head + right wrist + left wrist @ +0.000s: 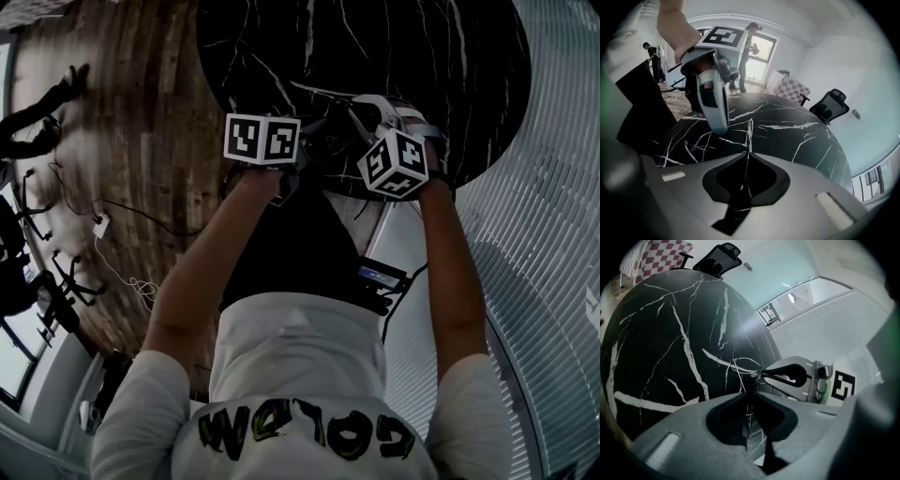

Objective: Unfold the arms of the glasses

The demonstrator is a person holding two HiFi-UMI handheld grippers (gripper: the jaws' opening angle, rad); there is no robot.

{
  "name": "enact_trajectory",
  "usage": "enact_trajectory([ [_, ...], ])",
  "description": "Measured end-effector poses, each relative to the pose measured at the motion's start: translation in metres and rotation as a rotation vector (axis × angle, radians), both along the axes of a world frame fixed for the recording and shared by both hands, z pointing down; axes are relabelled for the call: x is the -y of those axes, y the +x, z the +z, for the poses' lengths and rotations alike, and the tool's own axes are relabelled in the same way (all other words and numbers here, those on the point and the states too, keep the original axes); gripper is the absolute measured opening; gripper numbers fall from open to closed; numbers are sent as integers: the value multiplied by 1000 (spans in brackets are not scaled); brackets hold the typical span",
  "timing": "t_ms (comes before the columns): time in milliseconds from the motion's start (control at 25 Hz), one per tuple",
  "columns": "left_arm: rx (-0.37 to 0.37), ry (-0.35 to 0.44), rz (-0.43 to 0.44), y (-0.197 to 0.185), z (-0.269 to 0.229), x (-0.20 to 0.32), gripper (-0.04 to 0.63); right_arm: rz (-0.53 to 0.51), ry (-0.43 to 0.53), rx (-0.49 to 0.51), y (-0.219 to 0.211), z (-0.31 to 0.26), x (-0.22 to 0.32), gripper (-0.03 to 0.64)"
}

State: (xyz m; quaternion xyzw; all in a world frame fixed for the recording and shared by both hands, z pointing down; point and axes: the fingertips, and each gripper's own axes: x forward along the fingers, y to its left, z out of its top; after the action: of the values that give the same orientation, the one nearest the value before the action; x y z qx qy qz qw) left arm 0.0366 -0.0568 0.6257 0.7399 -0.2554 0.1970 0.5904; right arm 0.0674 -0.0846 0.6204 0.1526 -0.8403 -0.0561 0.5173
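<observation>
The thin wire-framed glasses (pixel 754 374) hang just above the round black marble tabletop (pixel 670 357), between the two grippers. The right gripper (pixel 745 157) has its jaws together, apparently pinching the frame near a hinge. The left gripper (pixel 747 394) has its jaws narrow and seems to nip one wire arm. The glasses are probably very light, springy and easily bent, so hold the arm close to the hinge and swing it out gently.

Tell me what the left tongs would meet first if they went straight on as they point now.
The thin wire of the glasses, right at the tips of the left tongs, perhaps already between them. Behind it, the black marble table. The right tongs sit off to the side; depth is unclear.
</observation>
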Motion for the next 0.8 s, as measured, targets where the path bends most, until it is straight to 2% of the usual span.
enact_trajectory([
  [800,204,140,249,-21,2,-11,43,-35,31,-26,-1,1,-4,14],
])
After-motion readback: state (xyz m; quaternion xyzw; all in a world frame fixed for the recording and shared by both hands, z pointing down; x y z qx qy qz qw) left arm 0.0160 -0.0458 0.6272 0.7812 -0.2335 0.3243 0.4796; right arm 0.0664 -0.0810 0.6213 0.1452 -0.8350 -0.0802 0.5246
